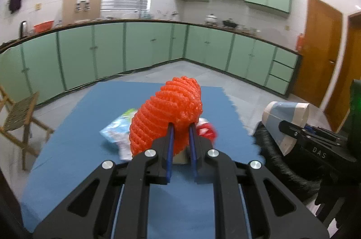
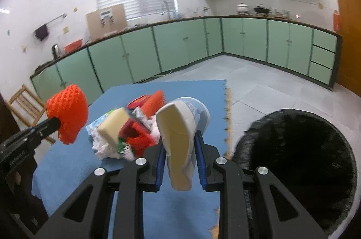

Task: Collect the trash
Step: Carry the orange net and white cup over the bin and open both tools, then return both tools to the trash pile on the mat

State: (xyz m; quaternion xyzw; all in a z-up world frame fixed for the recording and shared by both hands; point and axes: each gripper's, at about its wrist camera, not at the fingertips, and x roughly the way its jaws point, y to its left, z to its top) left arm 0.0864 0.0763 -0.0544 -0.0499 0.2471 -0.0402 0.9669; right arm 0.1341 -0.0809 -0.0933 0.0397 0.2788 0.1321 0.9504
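Orange foam net [image 1: 167, 117] is clamped in your left gripper [image 1: 182, 126], lifted clear above the blue mat [image 1: 74, 148]. Your right gripper [image 2: 181, 141] pinches the crushed paper cup [image 2: 180, 132], raised beside the black-lined bin [image 2: 300, 162], likely so both can drop in. More trash, the wrapper pile [image 2: 126, 135], lies on the mat
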